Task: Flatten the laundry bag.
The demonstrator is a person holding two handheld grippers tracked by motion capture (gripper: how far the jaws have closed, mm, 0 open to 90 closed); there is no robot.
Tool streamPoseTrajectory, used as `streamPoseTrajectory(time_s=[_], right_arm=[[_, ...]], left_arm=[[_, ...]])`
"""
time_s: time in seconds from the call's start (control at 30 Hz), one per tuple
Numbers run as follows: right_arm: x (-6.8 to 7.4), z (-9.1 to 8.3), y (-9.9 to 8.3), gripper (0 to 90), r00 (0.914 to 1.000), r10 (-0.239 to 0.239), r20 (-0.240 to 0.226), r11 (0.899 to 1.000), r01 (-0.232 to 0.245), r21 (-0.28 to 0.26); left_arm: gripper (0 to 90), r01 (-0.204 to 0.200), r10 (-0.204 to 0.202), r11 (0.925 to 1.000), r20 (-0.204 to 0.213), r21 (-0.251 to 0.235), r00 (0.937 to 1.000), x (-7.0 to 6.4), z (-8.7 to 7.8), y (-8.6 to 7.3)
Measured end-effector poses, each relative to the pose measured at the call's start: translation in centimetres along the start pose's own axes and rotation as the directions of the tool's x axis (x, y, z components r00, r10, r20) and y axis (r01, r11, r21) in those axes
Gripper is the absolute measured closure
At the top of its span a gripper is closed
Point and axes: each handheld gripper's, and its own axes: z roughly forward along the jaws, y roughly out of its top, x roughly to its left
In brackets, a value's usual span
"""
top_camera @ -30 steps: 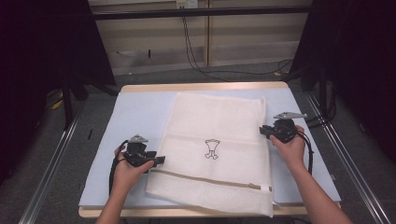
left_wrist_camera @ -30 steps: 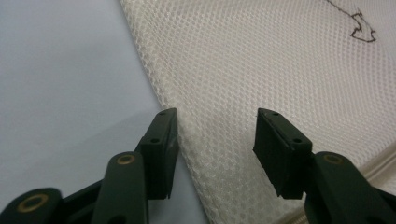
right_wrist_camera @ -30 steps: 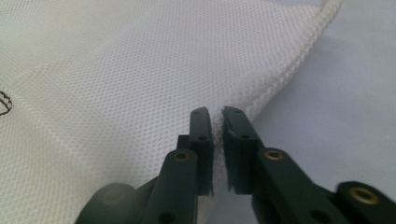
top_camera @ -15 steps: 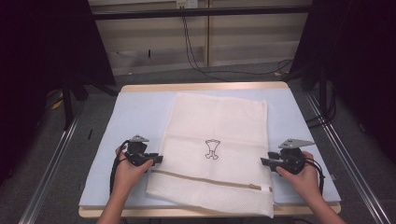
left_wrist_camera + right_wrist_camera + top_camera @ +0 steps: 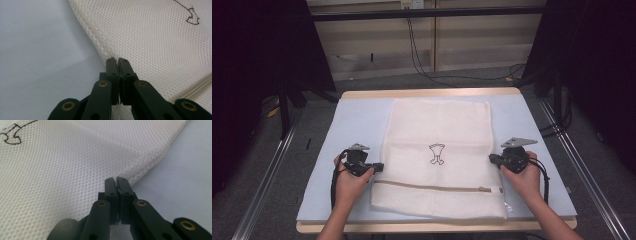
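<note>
Lying flat on the pale blue mat [image 5: 337, 140] that covers the table [image 5: 432, 93], a cream mesh laundry bag [image 5: 439, 130] is spread lengthwise down the middle of the surface, its near end close to the person's edge. A small dark emblem [image 5: 437, 153] is printed near the centre of the bag, and a tan zipper [image 5: 432, 187] is run across it towards the near end, with a small pull at the right. The left gripper [image 5: 379, 166] is held at the bag's left edge, just above the level of the zipper, and the right gripper [image 5: 492, 158] is set against the right edge at about the height of the emblem. In the left gripper view the two black jaws are seen pressed together with no gap between them, their tips laid on the stitched side seam [image 5: 96, 37] of the mesh, where bag and mat meet; whether a fold of fabric is pinched between them cannot be told. In the right gripper view the jaws are likewise clenched together, their tips met at the rounded edge of the mesh [image 5: 140, 173] beside the bare mat, and a grip on the fabric cannot be confirmed there either. Both grippers are carried in the person's hands, with forearms entered from the bottom of the high view.
</note>
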Motion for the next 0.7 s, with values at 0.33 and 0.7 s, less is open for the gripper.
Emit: streamPoseTrajectory(time_s=[0.33, 0.7], right_arm=[[-0.5, 1.5, 1.2, 88.1, 0.9999, 0.014, 0.008, 1.0, -0.014, 0.001], [0.0, 1.3, 0.8, 87.7, 1.0, 0.0, -0.006, 1.0, 0.0, 0.012]], left_arm=[[88.5, 0.016, -0.016, 0.9999, 0.015, 0.006, 0.9998, 0.3, -0.3, -0.3], [88.4, 0.033, -0.033, 0.9995, 0.012, -0.005, 0.9994, 0.9, -0.6, -0.5]])
